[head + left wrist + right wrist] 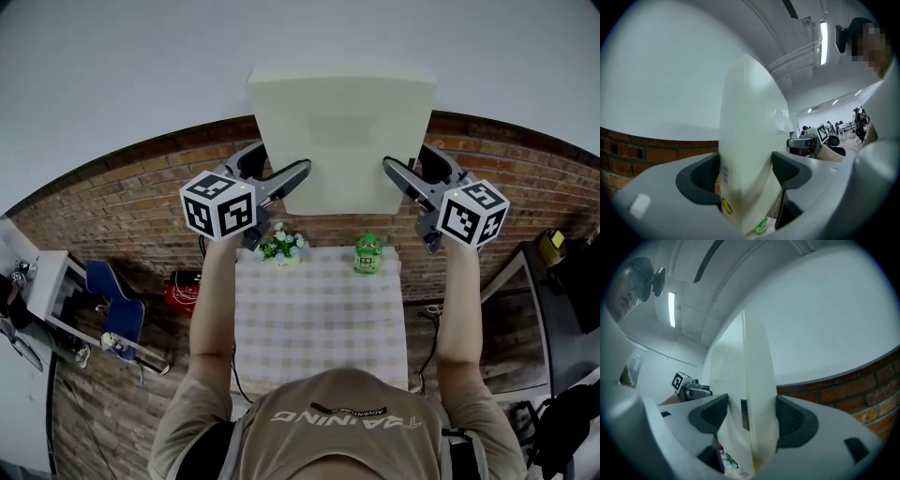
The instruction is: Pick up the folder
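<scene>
The tabletop (319, 323) under a pale checked cloth lies near the person. A cream, flat plastic folder (342, 131) is held in the air beyond its far edge. The left gripper (300, 174) clamps the folder's left edge and the right gripper (392, 170) its right edge. A small white-flowered plant (281, 246) and a small green object (367, 254) stand at the cloth's far edge.

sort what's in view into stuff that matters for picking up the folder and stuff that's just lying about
In the job:
folder, held up between both claws
left claw, shut on the folder's left edge
right claw, shut on its right edge

Just lying about:
flower pot
small green object
checked table, under those two
blue chair
</scene>
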`<state>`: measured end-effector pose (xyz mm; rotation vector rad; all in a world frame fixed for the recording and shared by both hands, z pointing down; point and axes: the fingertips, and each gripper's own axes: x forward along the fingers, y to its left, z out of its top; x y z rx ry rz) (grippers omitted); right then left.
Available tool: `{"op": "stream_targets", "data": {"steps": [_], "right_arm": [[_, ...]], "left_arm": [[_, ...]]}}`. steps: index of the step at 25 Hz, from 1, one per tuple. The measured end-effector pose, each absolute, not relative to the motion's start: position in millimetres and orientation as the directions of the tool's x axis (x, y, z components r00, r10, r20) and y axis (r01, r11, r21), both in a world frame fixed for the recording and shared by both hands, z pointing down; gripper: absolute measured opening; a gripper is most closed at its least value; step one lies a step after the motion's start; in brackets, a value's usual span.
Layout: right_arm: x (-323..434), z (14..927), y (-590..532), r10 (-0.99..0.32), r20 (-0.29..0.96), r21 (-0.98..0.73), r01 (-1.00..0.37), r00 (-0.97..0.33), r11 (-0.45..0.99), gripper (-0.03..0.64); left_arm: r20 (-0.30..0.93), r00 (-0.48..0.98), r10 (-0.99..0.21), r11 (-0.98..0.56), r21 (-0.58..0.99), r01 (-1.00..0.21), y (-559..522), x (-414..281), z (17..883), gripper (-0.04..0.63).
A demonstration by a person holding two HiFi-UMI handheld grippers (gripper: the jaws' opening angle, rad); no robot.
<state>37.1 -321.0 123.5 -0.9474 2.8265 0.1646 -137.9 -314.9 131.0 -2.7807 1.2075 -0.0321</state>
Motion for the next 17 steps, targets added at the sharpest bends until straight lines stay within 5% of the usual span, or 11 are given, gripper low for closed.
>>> {"op": "stream_targets", "data": {"steps": [17], "right_arm": [[31, 132, -333, -0.582, -0.135, 0.051, -0.592, -0.802, 0.804, 0.293]], "left_arm": [[-0.025, 0.665, -0.746, -0.662, -0.075, -0.746, -323, -143, 142, 0.339]]}}
